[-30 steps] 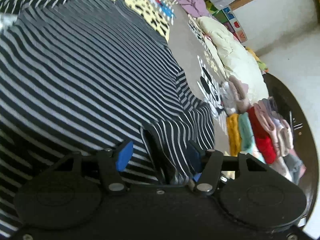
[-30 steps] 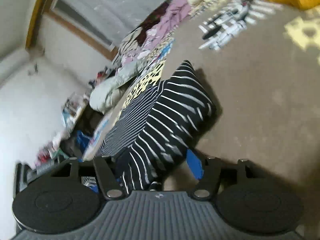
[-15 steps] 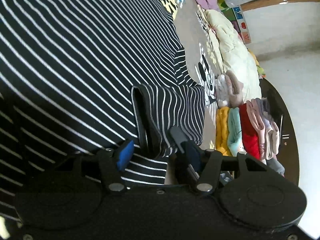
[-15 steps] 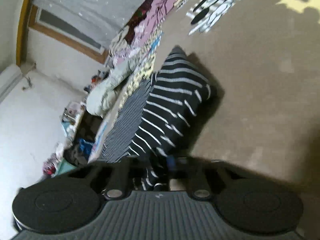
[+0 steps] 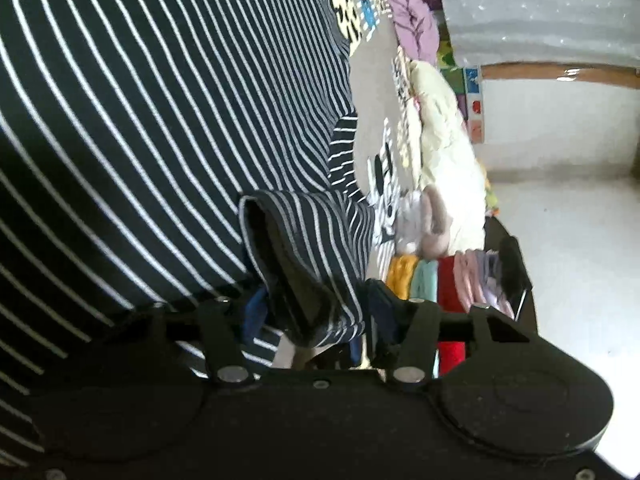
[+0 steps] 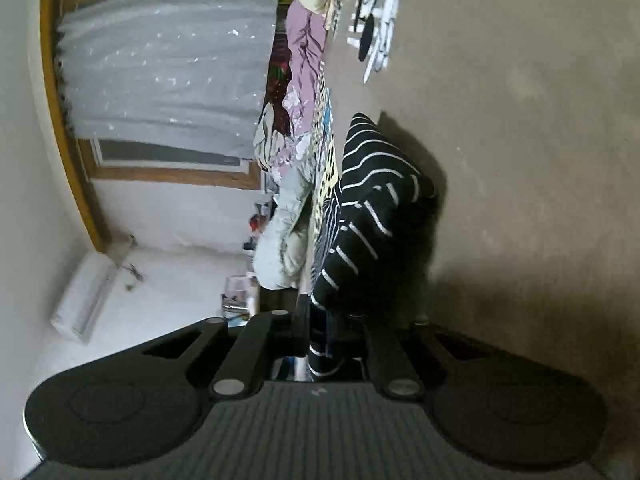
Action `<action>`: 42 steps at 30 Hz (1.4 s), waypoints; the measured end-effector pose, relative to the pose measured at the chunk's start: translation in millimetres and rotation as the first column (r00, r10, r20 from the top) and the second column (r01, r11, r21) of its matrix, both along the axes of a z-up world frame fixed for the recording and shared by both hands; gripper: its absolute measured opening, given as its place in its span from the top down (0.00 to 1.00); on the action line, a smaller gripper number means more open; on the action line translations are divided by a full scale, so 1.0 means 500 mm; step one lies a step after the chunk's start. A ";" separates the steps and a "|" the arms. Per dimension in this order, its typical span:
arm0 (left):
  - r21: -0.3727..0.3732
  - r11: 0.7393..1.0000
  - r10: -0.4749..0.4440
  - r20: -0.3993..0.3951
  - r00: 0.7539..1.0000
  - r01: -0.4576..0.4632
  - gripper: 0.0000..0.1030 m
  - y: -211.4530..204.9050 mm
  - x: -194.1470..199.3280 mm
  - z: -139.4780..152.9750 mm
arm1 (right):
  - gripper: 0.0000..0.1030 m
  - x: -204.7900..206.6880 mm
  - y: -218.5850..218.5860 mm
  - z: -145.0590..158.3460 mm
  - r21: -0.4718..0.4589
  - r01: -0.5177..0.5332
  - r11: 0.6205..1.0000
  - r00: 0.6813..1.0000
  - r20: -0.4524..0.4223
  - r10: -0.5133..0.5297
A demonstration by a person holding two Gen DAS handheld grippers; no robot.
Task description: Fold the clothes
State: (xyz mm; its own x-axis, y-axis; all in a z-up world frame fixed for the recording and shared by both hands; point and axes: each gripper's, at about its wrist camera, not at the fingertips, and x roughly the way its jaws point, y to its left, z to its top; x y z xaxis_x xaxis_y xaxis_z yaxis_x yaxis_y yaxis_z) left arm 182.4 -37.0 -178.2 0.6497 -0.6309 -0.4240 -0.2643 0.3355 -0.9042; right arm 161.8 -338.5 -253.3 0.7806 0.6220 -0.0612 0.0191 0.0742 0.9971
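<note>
A black garment with thin white stripes (image 5: 160, 120) fills the left wrist view. Its folded sleeve cuff (image 5: 312, 232) lies between the blue pads of my left gripper (image 5: 316, 312). Those jaws are closing around the cuff, and I cannot see the pads pressing it. In the right wrist view, another part of the striped garment (image 6: 372, 200) rises off the brown surface (image 6: 520, 160). My right gripper (image 6: 328, 340) is shut on its near edge, with a strip of striped cloth pinched between the jaws.
A cream quilt (image 5: 444, 152) and a row of folded coloured clothes (image 5: 448, 280) lie to the right. Further back are a yellow spotted cloth (image 5: 348, 8) and a purple garment (image 5: 412, 20). A grey curtain (image 6: 168, 72) hangs over the window.
The right jaws have shut on the striped cloth, and that gripper has rolled and sunk. The left gripper has rolled too, and its jaws have narrowed around the sleeve cuff.
</note>
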 end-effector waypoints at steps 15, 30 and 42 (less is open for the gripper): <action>0.495 0.869 -0.210 0.356 0.911 0.007 0.97 0.080 0.021 0.241 | 0.53 0.003 0.051 0.088 -0.323 -0.149 0.934 0.968 0.146 0.205; 0.667 0.738 -0.222 0.378 0.899 -0.099 0.97 0.252 -0.034 0.277 | 0.55 -0.049 0.197 0.190 -0.894 -0.015 0.448 0.887 0.194 0.419; 0.752 0.649 -0.232 0.343 0.910 -0.118 0.97 0.308 0.012 0.261 | 0.55 -0.039 0.215 0.176 -0.918 -0.025 0.396 0.887 0.162 0.433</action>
